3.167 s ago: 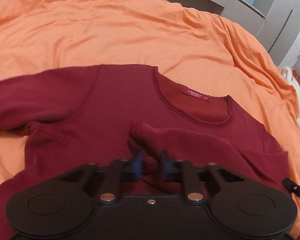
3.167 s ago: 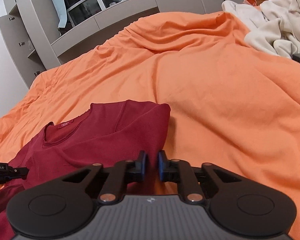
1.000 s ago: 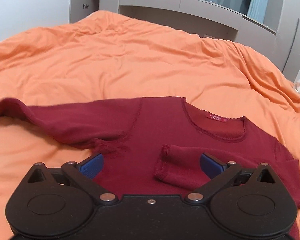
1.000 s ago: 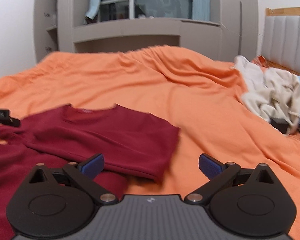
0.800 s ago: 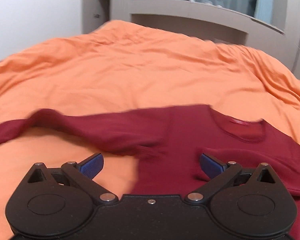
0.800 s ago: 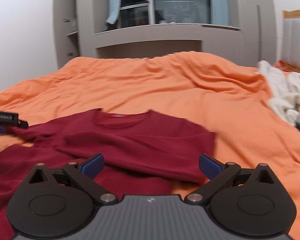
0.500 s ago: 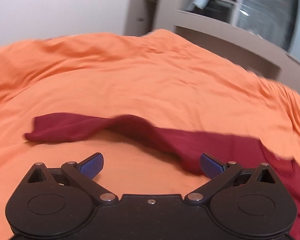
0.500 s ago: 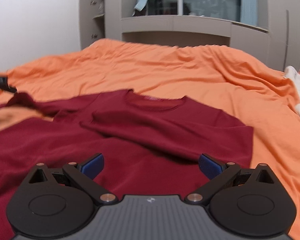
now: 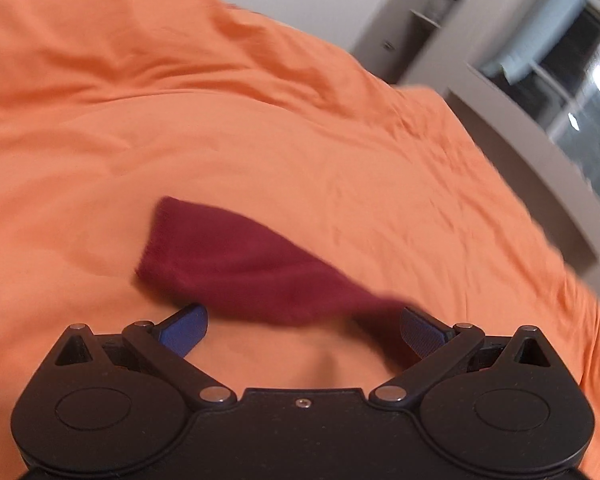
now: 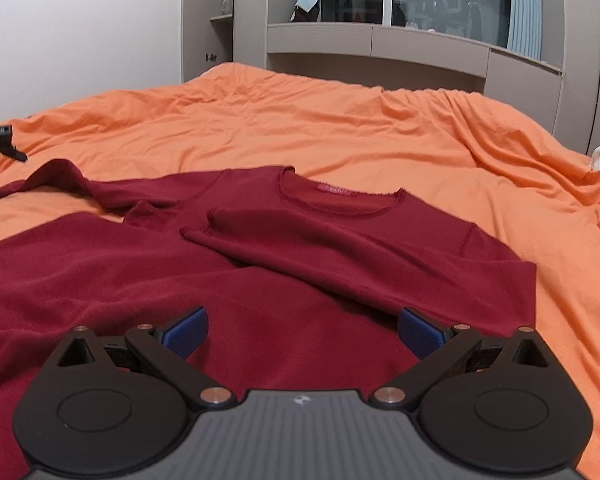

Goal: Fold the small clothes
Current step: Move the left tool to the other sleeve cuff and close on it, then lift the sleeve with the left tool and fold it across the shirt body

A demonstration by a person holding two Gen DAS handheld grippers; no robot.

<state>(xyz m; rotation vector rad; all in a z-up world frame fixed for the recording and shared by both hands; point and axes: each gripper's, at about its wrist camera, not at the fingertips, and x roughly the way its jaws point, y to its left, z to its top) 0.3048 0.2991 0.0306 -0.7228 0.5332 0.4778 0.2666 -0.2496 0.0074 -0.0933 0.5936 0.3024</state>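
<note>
We've let go of the folded right sleeve [image 10: 340, 256], so both our left gripper [image 9: 304, 326] and right gripper [image 10: 302, 328] gape wide, left one now over the maroon shirt's [image 10: 180, 280] outstretched sleeve [image 9: 240, 264] mid-bed [image 10: 340, 132], next to fold.

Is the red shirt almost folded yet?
Not yet. One sleeve already lies folded across the shirt. The other sleeve is spread out on the orange bedsheet, right in front of the open left claw. The right claw is open too. The body isn't folded.
</note>
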